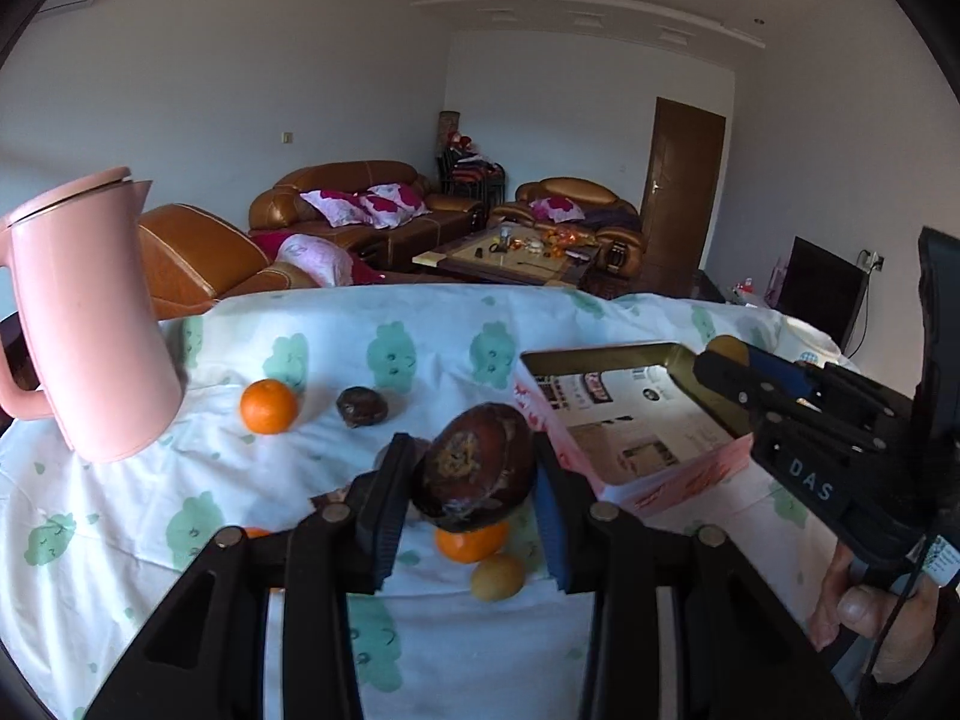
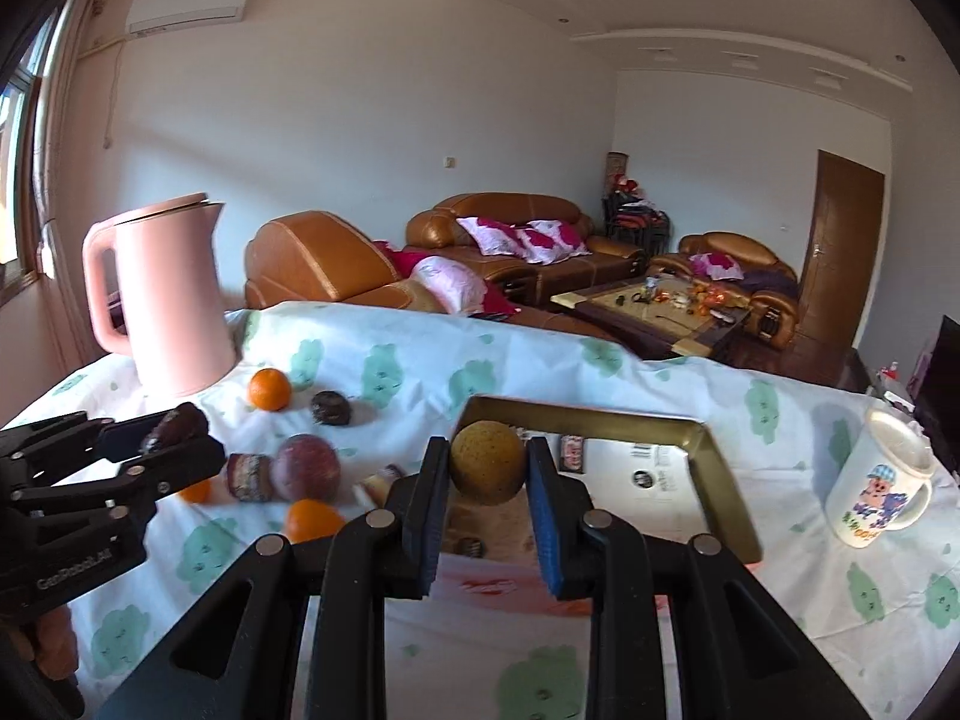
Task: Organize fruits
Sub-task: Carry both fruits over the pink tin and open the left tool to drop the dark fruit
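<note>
Only my right view shows the white mug (image 2: 879, 489), while my left gripper (image 1: 474, 480) clamps a wrinkled dark fruit (image 1: 477, 468) above the cloth and my right gripper (image 2: 487, 480) clamps a rough yellow ball-shaped fruit (image 2: 487, 462) over the tin box (image 2: 714, 480)

We're in a home living rm: brown leather sofas (image 2: 510, 228) w/ floral pillows, wooden coffee table (image 2: 654, 315), wall-mounted white AC unit (image 2: 186, 5).

I see a glossy brass-toned metal tray (image 2: 723, 480), matt printed cloth (image 2: 420, 372), and a smooth, probably plastic, pink kettle (image 2: 174, 300).
</note>
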